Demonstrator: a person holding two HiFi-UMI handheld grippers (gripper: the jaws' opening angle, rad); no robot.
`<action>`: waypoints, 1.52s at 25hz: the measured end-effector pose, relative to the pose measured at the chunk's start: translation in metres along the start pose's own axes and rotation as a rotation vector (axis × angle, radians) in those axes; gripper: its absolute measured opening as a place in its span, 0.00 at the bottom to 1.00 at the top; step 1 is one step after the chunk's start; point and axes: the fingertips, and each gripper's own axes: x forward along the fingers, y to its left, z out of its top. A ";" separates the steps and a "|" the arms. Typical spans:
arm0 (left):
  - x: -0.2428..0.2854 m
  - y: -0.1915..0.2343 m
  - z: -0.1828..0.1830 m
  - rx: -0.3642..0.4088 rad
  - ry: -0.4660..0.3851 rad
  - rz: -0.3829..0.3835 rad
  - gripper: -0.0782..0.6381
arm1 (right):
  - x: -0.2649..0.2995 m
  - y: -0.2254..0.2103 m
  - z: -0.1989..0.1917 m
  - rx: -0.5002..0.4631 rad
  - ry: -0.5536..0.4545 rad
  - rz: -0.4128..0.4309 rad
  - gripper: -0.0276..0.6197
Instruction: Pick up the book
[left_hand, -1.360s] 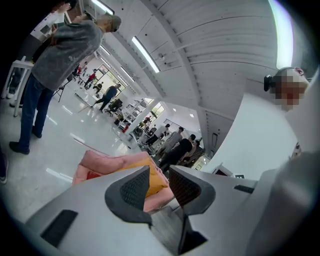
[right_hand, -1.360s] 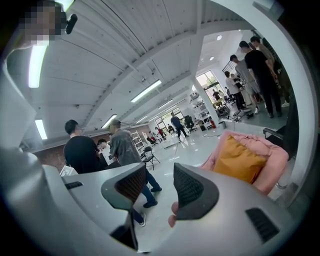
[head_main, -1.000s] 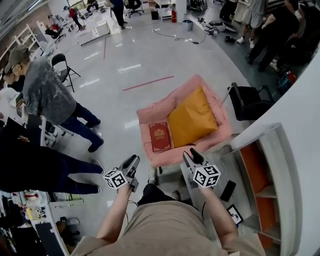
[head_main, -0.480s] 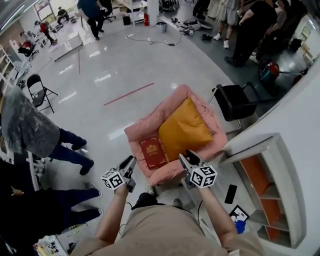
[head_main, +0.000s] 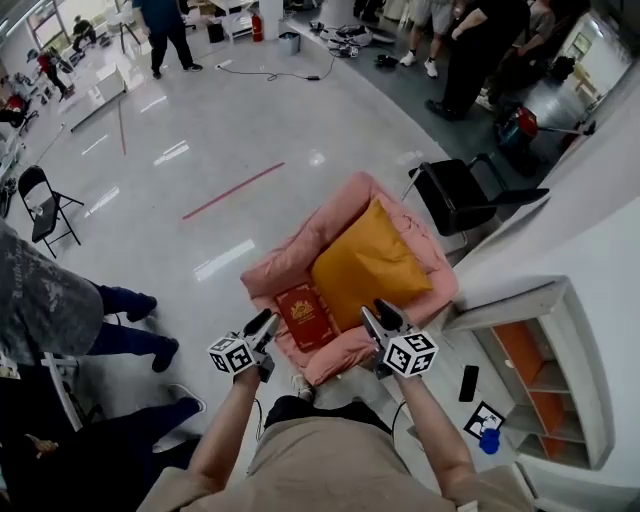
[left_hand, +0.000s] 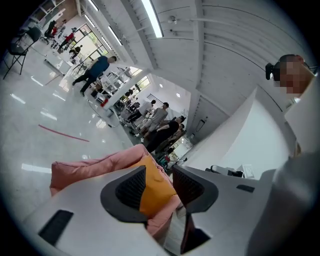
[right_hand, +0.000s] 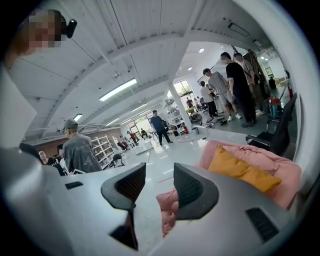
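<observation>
Book: red cover, smooth w/ slight sheen, gold stamped pattern; lies at near-left corner of pink seat. Seat: soft cloth, matt, rumpled, puffy at edges. Orange pillow: cloth, matt, smoother, few creases. Floor: hard, pale grey, v. glossy, mirrors the lights. Right gripper: grey plastic shell, matt, smooth; pads black, fine-ribbed, rubber-like. Chair off seat's far right edge: black matt seat, thin metal-looking frame.

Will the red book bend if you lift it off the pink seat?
Probably not: the book looks like a hardcover with a flat red cover. It lies flat, so it shouldn't roll. The soft pink seat may sink under a push, making its edge harder to catch.
</observation>
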 end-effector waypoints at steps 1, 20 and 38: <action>0.001 0.009 0.001 -0.008 0.007 0.001 0.33 | 0.004 0.002 -0.001 0.004 0.001 -0.008 0.29; 0.060 0.210 -0.112 -0.190 0.217 0.262 0.45 | 0.123 -0.040 -0.065 0.023 0.162 0.019 0.38; 0.126 0.419 -0.328 -0.278 0.510 0.405 0.54 | 0.263 -0.100 -0.221 0.017 0.377 0.169 0.40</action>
